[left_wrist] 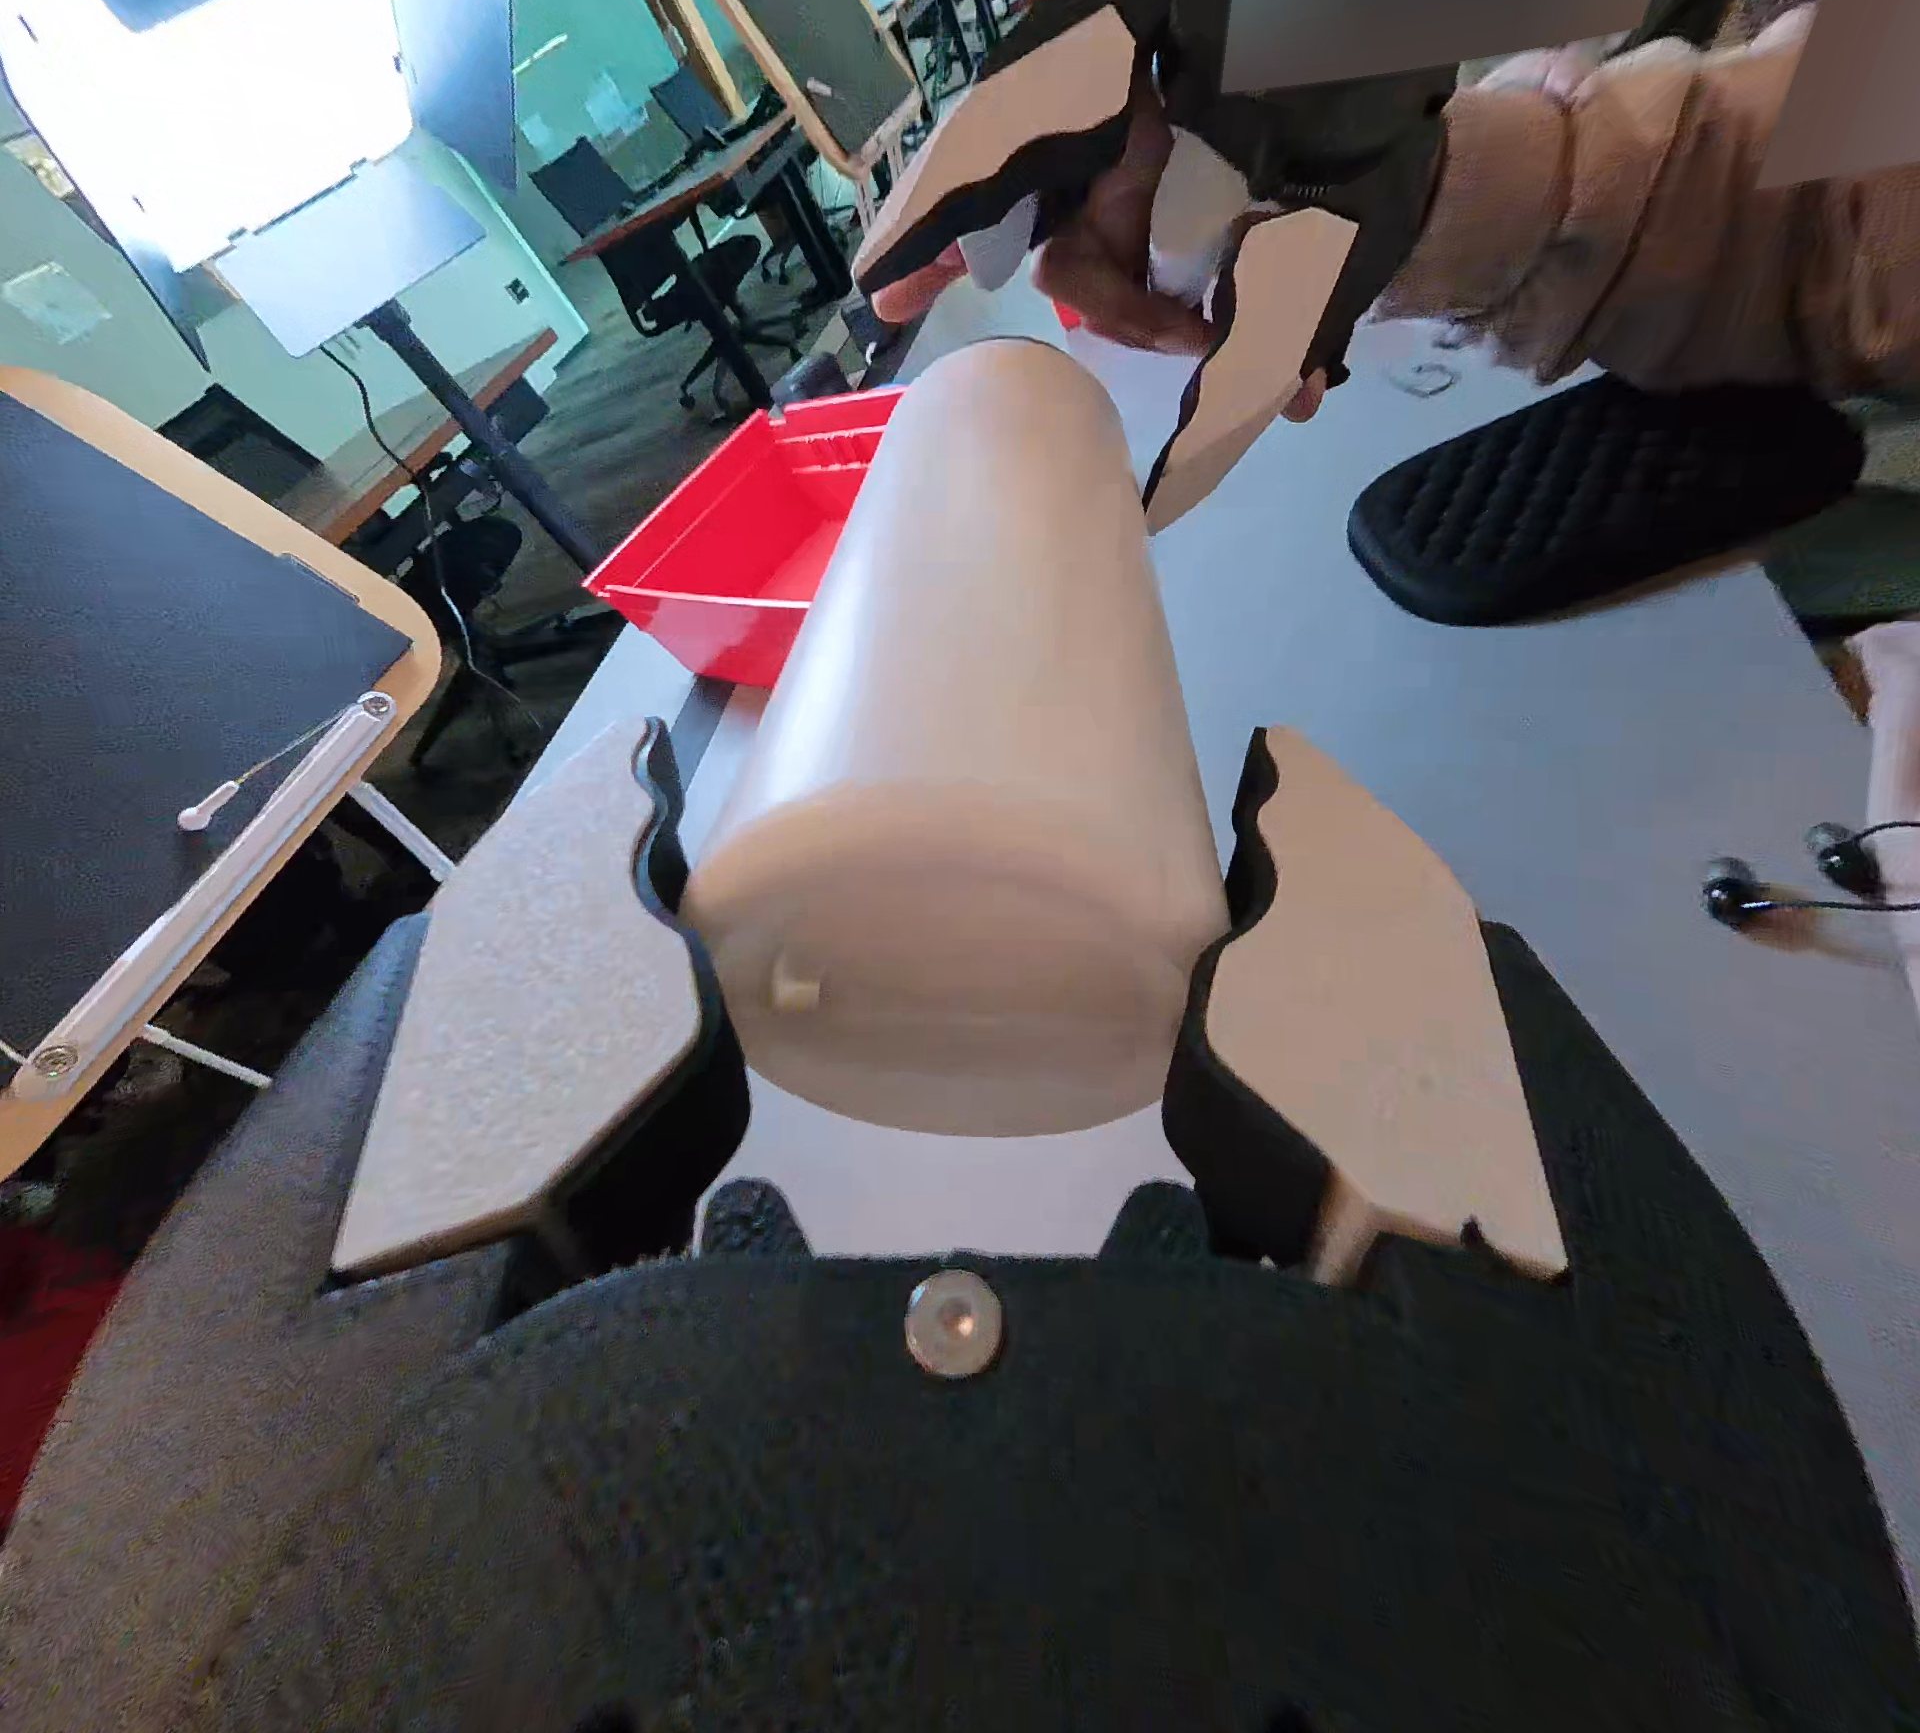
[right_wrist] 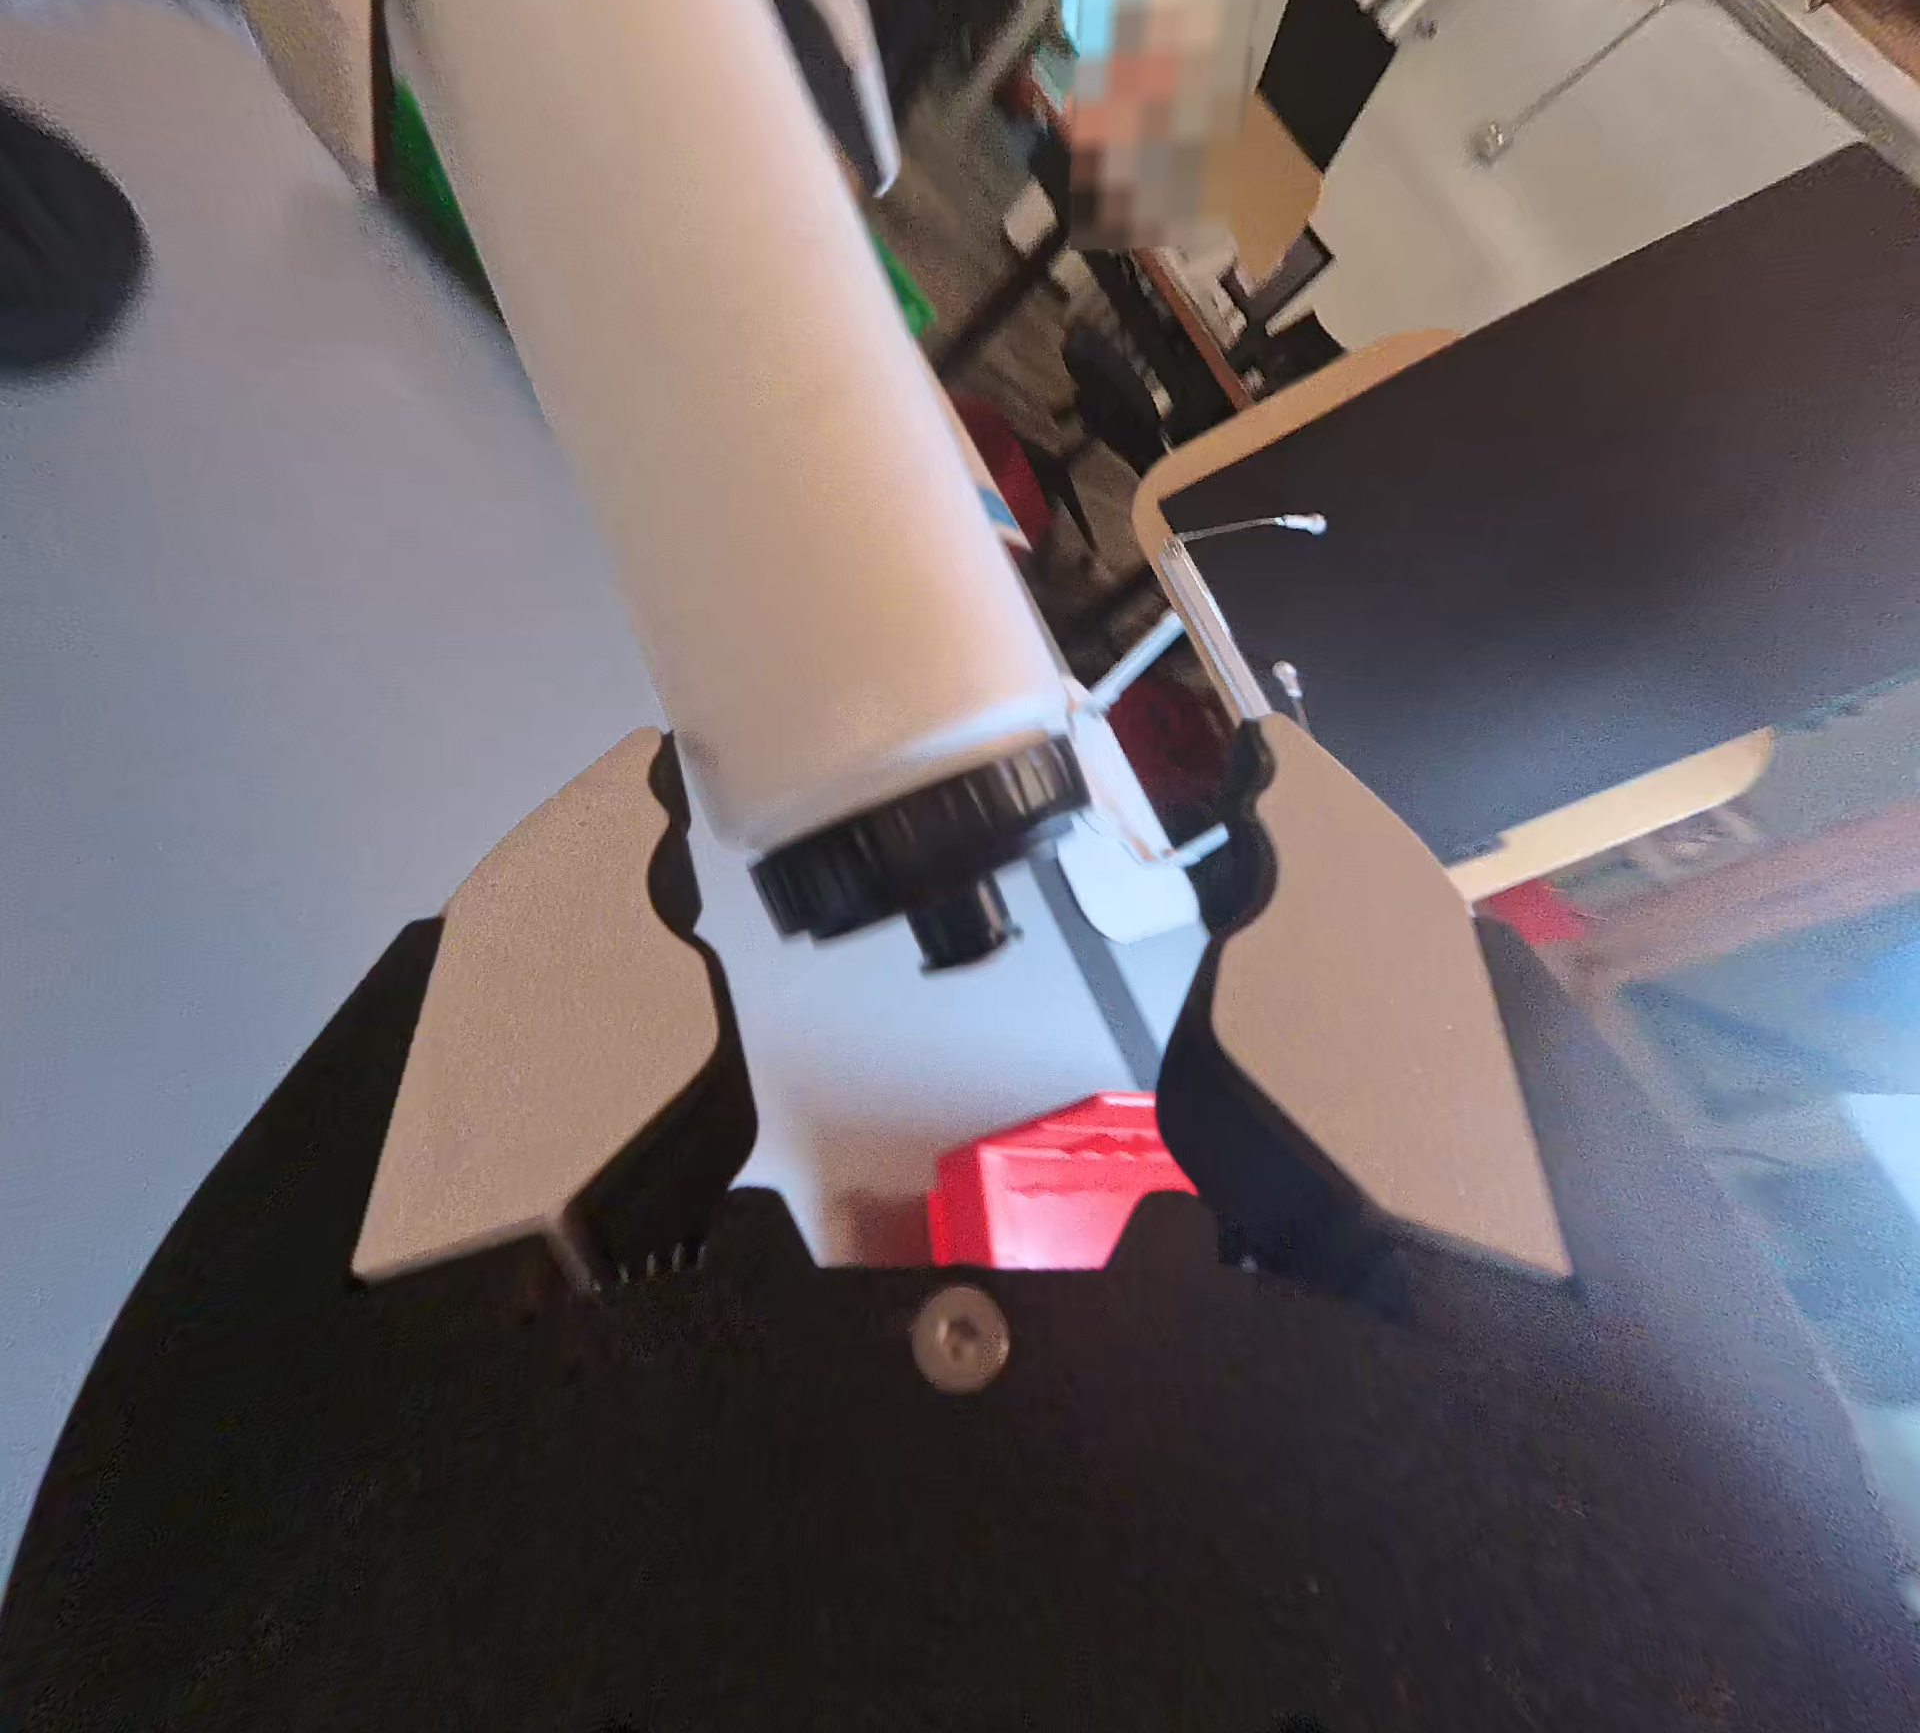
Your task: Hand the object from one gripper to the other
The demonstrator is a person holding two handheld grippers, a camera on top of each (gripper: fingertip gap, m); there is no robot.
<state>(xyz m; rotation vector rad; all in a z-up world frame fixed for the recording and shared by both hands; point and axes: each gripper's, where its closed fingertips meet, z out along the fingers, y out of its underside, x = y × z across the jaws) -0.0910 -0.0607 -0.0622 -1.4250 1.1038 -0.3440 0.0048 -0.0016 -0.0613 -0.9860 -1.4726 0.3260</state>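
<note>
Open office space with desks and chairs behind; work surface is a smooth pale grey table (left_wrist: 1455, 748). A red plastic bin (left_wrist: 727, 540) sits near the table's far edge; black earphones (left_wrist: 1766, 883) lie at the right, beside a black padded armrest (left_wrist: 1600, 499).

Object: a smooth white cylindrical bottle (left_wrist: 977, 707), matte, with a small nub on its flat base. The left gripper (left_wrist: 951, 862) pinches it at the base end, both tan-faced, black-edged fingers pressed to its sides. The bottle is held above the table, pointing at the right gripper (left_wrist: 1122, 249).

Right wrist view: the ribbed black cap (right_wrist: 914, 842) and short spout lie between the right gripper's (right_wrist: 961, 842) fingers, which are spread apart and not touching it. A small blue label patch shows on the bottle's side; unreadable. View is motion-blurred; the bottle's far end is cut off.
</note>
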